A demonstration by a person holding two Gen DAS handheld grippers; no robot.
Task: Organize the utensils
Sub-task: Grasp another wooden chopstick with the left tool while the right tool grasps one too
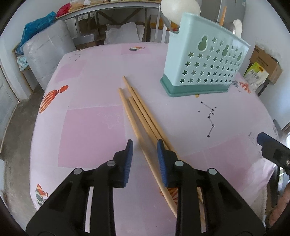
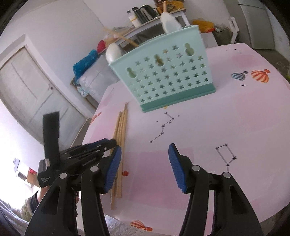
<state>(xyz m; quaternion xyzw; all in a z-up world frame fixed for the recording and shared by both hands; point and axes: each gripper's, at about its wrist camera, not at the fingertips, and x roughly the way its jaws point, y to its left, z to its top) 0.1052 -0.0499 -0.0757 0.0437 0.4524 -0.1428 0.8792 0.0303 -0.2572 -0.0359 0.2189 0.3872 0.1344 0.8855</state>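
Several wooden chopsticks (image 1: 137, 110) lie side by side on the pink tablecloth (image 1: 90, 127), pointing toward a mint-green utensil holder (image 1: 204, 63) with star cutouts. White spoons (image 1: 179, 8) stand in the holder. My left gripper (image 1: 145, 145) is open low over the chopsticks; one stick passes between its blue pads. In the right wrist view my right gripper (image 2: 144, 154) is open and empty over the cloth, with the chopsticks (image 2: 120, 138) beside its left pad and the holder (image 2: 163, 76) farther ahead. The left gripper (image 2: 87, 150) shows at its left.
The table's near edge (image 2: 163, 225) runs close under the right gripper. A door (image 2: 32, 87) and blue bags (image 2: 85, 61) stand beyond the table's left side. A cardboard box (image 1: 266, 61) sits at the far right.
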